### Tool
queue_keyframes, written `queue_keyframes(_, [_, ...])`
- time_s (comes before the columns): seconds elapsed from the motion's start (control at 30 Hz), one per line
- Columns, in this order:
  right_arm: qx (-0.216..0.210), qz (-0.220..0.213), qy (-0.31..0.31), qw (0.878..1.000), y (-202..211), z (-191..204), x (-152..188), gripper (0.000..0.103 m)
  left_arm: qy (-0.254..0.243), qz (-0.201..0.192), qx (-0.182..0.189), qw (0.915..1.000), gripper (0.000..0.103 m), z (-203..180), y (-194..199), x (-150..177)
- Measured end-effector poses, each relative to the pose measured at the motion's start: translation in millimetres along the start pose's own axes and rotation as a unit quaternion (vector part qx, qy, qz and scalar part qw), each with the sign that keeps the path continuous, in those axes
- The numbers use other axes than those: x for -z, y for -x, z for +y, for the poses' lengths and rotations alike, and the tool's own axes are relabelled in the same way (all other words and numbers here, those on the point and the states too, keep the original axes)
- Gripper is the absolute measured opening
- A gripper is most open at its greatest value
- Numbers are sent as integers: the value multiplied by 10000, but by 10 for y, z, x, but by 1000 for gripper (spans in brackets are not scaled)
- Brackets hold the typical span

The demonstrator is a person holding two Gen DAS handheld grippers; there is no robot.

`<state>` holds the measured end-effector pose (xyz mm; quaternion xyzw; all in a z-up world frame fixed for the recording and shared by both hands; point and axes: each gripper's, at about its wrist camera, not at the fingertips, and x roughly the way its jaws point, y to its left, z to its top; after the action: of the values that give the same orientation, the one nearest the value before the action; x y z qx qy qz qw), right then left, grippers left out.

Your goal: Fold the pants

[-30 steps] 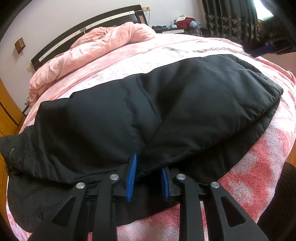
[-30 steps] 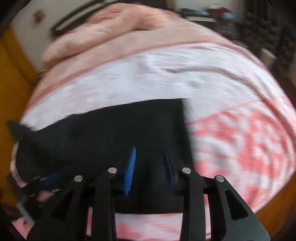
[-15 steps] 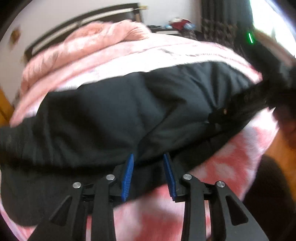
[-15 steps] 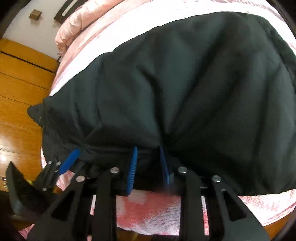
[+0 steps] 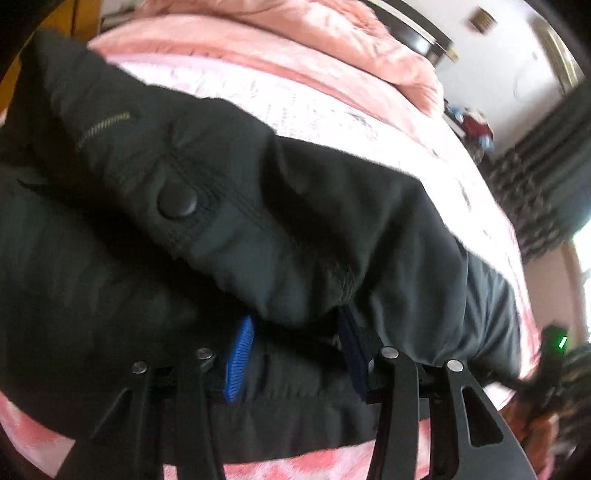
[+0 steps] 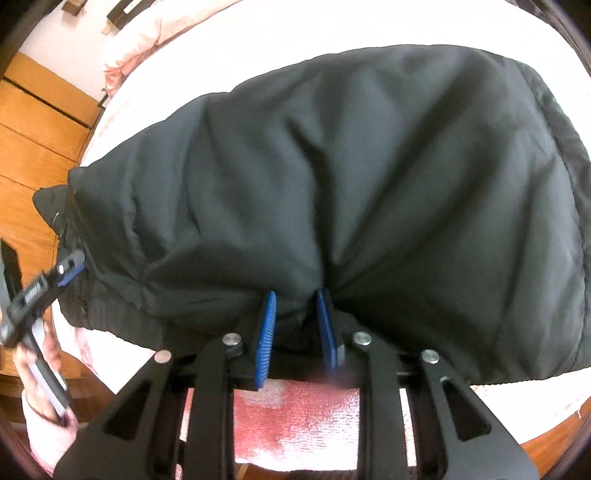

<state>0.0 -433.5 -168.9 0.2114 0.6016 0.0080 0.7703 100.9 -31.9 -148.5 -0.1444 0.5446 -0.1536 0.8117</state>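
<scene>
Black padded pants (image 6: pixel 332 192) lie folded across a pink bed. In the left wrist view the waist end of the pants (image 5: pixel 229 229) shows a snap button (image 5: pixel 177 202) and a zipper (image 5: pixel 103 125). My left gripper (image 5: pixel 295 339) is open at the pants' near edge, a fold of fabric bulging between its blue pads. My right gripper (image 6: pixel 295 317) has its blue pads closed on a bunched fold at the pants' near edge. The left gripper (image 6: pixel 70 269) also shows at the left of the right wrist view, by the waist.
The pink and white bedspread (image 5: pixel 332 99) covers the bed, with a pink quilt (image 5: pixel 314 33) bunched by the dark headboard (image 5: pixel 417 29). Wooden cabinets (image 6: pixel 33 147) stand left of the bed. Dark curtains (image 5: pixel 546 177) hang at the far right.
My left gripper has swung left to the waist end and its jaws have spread wider. My right gripper has narrowed onto the pants' near fold.
</scene>
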Motion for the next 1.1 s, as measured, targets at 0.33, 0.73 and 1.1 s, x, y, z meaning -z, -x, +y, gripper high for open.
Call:
queue_keyframes(0.33, [-40, 57, 8, 10000, -17, -35, -40, 24, 798, 88, 98, 9967, 63, 291, 33, -114])
queue_keyframes(0.73, [-41, 58, 11, 10000, -21, 4, -38, 24, 1177, 41, 341, 9925, 19, 332, -83, -333])
queue_keyframes(1.1, [-40, 190, 4, 9998, 35, -65, -64, 24, 835, -907, 6, 9924, 8, 91, 460, 458])
